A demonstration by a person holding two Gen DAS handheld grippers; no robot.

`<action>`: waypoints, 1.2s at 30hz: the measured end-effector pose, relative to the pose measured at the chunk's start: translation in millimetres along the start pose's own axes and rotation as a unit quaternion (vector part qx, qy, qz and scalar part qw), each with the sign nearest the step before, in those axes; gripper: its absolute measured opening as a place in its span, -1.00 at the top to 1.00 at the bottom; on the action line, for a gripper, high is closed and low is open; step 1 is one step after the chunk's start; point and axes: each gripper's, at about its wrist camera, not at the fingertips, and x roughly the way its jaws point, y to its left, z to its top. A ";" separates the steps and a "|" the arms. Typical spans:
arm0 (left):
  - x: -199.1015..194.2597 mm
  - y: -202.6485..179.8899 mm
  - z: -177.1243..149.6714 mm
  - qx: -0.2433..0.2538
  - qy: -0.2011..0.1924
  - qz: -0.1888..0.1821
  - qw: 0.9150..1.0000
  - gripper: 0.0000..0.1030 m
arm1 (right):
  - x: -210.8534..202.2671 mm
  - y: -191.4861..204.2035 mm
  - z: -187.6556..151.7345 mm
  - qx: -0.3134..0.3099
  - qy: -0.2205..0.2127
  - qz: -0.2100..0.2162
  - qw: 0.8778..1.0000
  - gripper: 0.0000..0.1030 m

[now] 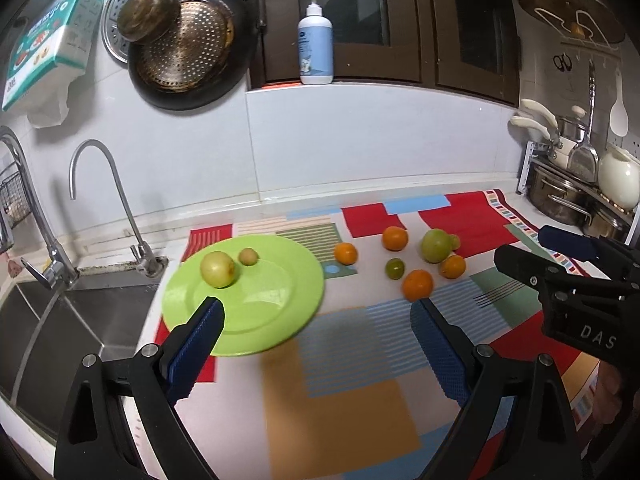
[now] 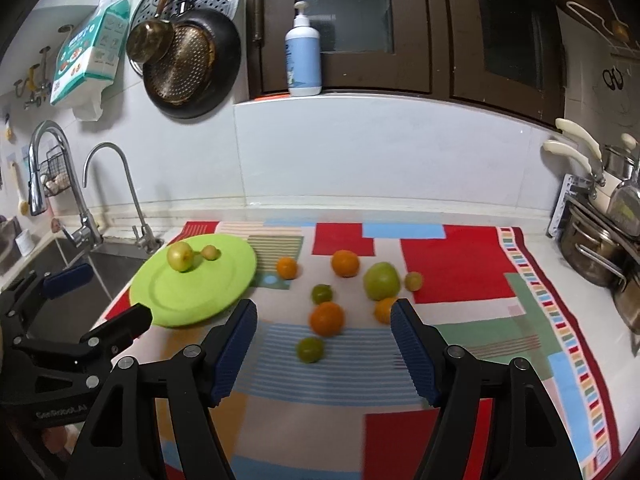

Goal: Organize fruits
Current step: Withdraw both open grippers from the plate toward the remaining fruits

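We hold both grippers, left and right, spread apart and empty above the patterned mat (two pale fruits sit on the green plate).

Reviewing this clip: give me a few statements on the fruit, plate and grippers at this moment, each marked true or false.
1. Two fruits lie on the green plate. True.
2. The right gripper is shut on an orange. False: its jaws are open, holding nothing.
3. The large green fruit sits on the patterned mat. True.
4. The left gripper holds the plate. False: it is open and empty.
5. The pump bottle stands on the mat. False: it stands on the ledge above.
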 end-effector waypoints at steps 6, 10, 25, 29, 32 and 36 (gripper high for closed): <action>3.3 -30.1 2.6 0.005 -0.005 0.007 1.000 -0.85 | 1.1 -30.5 -0.2 -0.011 0.000 0.005 1.000 -0.36; 9.2 -46.1 1.7 0.013 -0.007 0.009 1.000 -0.84 | 6.7 -44.9 -2.7 -0.023 0.007 0.009 1.000 -0.36; 67.5 -85.7 -7.9 0.027 0.046 0.005 0.999 -0.61 | 62.4 -79.4 -13.7 -0.045 0.056 0.040 0.997 -0.35; 88.1 -91.5 -11.8 0.030 0.074 -0.001 0.997 -0.50 | 83.1 -86.0 -17.2 -0.047 0.074 0.048 0.995 -0.35; 99.6 -94.4 -14.9 0.033 0.090 -0.006 0.995 -0.42 | 98.8 -89.3 -19.8 -0.046 0.086 0.054 0.994 -0.35; 115.7 -96.9 -18.6 0.039 0.110 -0.014 0.993 -0.27 | 117.2 -91.3 -22.3 -0.046 0.097 0.057 0.993 -0.35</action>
